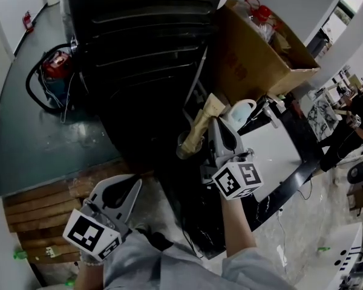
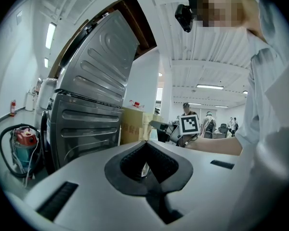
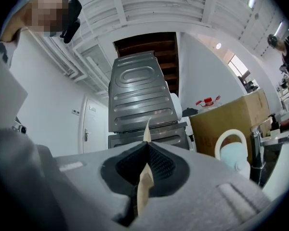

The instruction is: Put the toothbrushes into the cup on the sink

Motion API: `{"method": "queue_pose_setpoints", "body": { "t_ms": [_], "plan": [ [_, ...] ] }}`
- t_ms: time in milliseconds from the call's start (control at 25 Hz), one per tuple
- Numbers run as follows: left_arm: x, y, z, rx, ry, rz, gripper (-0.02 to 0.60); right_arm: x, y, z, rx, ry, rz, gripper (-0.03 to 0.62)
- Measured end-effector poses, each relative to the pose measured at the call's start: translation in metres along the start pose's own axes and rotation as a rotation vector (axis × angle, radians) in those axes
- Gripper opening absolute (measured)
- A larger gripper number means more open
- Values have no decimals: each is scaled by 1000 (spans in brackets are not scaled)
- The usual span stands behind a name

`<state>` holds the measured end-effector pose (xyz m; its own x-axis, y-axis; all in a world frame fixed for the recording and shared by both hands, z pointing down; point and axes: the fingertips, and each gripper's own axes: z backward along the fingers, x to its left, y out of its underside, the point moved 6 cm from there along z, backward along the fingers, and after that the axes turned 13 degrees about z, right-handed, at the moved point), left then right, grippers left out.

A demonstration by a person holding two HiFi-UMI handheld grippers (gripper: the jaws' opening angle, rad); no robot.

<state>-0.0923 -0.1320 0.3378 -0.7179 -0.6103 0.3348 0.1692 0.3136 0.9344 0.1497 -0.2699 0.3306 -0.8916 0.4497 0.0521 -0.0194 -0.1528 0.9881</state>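
**Right gripper clenched on tan pack, short of cup**

Writing: only the black-and-white square markers on both gripper cubes, plus faded red print on the box point(image 1: 260, 59), too faint to read in any view.

Right gripper point(image 1: 213, 125) was held out mid-scene and pointed far, about level, with the forearm coming in from the near edge. Its jaws were pressed together on the tan pack point(image 1: 199, 128), a thin flat piece. In the right gripper view the pack sat edge-on between the pads point(image 3: 156, 165), its tip sticking up past them.

Cup point(image 1: 241, 110) was pale blue with a white handle. It stood just right of that gripper, at the far end of the white sink point(image 1: 272, 156), and was not touching the pack.

Left gripper point(image 1: 136, 183) was low at near left, well apart from the cup and angled far-right. Its jaws were closed at the tips. A pale sliver showed in the hollow behind them; couldn't tell what it was.
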Motion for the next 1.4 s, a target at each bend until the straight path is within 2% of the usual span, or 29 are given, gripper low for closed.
{"method": "queue_pose_setpoints", "body": {
  "t_ms": [600, 960, 1040, 1200, 1400],
  "plan": [
    [0, 4, -2, 9, 9, 9, 6, 16, 58, 12, 160, -3, 33, -2],
    [-3, 4, 3, 5, 22, 14, 6, 21, 55, 17, 176, 12, 64, 2],
    [-5, 4, 4, 3, 26, 14, 6, 24, 52, 18, 173, 6, 70, 52],
    [-10, 3, 5, 1, 39, 11, 6, 26, 38, 22, 152, 2, 80, 80],
    [-21, 1, 4, -5, 67, 0, 6, 27, 16, 36, 125, 22, 92, 81]
  ]
}}
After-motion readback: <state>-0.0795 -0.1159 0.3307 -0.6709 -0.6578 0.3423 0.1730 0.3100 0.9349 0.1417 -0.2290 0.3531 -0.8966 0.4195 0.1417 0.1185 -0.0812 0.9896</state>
